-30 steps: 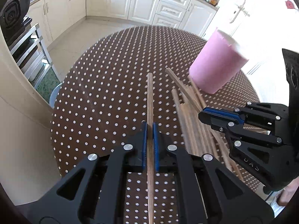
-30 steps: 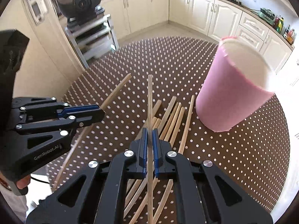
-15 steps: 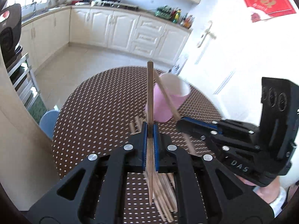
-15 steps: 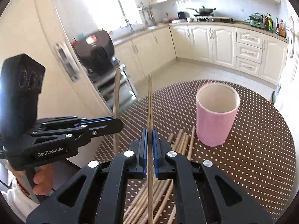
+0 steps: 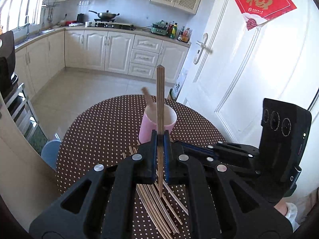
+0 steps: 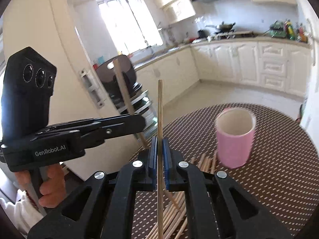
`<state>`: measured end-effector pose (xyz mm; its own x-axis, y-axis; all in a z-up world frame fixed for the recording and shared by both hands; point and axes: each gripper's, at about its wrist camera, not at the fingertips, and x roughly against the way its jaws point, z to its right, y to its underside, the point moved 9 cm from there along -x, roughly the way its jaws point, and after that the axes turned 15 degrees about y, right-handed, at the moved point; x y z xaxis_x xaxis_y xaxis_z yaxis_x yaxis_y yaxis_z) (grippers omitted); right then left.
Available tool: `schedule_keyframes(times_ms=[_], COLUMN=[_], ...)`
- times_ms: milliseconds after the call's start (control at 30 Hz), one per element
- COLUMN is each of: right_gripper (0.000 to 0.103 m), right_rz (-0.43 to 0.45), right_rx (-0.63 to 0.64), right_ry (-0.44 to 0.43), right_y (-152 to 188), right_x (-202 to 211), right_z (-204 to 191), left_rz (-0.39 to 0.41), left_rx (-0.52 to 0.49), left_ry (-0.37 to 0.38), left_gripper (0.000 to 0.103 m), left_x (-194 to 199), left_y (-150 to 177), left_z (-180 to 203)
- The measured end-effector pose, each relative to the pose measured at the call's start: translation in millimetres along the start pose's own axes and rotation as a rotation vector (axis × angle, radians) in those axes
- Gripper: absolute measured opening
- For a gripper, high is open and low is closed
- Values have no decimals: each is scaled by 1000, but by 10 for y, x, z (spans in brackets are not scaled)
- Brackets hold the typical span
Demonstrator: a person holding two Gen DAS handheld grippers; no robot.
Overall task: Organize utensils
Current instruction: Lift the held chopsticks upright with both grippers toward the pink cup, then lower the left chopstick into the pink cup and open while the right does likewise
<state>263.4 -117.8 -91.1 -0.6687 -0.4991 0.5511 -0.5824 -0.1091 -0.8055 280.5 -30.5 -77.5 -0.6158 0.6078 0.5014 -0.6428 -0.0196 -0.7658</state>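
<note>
My left gripper [image 5: 160, 139] is shut on a wooden chopstick [image 5: 159, 103] held upright above the table. My right gripper [image 6: 159, 142] is shut on another chopstick [image 6: 159, 109], also upright. A pink cup [image 5: 157, 124] stands open and upright on the dotted brown table [image 5: 103, 127]; it also shows in the right wrist view [image 6: 235, 139], ahead and to the right. Several loose chopsticks [image 5: 159, 205] lie on the table under both grippers, also seen in the right wrist view [image 6: 201, 163]. The right gripper [image 5: 191, 147] sits just right of the left one; its chopstick [image 5: 148, 99] shows blurred over the cup.
The round table's edge [image 5: 59, 159] drops off at the left, with a blue stool [image 5: 49, 153] beside it. A white door [image 5: 249, 69] stands right of the table. A dark appliance on a metal rack [image 6: 123, 79] stands beyond the table. Kitchen cabinets [image 5: 111, 53] line the back.
Both grippers rose and tilted up with their chopsticks, from low over the pile to well above the table. The cup now looks smaller and farther.
</note>
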Motion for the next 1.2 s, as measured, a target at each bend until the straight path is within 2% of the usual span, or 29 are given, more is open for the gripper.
schedule_keyframes(times_ms=[200, 400, 533, 667, 800, 867, 900, 1000, 1200], right_gripper=[4, 4, 4, 4, 4, 4, 4, 4, 5], right_rz=[149, 383, 485, 620, 670, 685, 688, 692, 678], right_rx=[-76, -141, -140, -116, -151, -154, -152, -164, -160], right_ry=[81, 189, 239, 329, 361, 364, 374, 389, 407], right_y=[-247, -596, -797, -975, -1072, -1091, -1094, -1035, -997], right_x=[141, 211, 146, 172, 58, 2, -19, -147, -241], right_z=[234, 464, 553, 609, 751, 830, 870, 999, 1023], left_rz=[28, 94, 133, 195, 262, 292, 287, 258, 196], left_rx=[-18, -59, -89, -128, -123, -141, -152, -146, -136], left_ry=[12, 28, 30, 25, 33, 9, -6, 16, 16], left_gripper=[7, 6, 6, 6, 6, 6, 6, 6, 7], left_x=[-53, -85, -110, -106, -138, -159, -210, -374, -660], left_y=[-246, -646, -910, -1132, -1255, -1291, -1296, -1257, -1095], left_z=[43, 143, 200, 217, 154, 127, 109, 54, -61])
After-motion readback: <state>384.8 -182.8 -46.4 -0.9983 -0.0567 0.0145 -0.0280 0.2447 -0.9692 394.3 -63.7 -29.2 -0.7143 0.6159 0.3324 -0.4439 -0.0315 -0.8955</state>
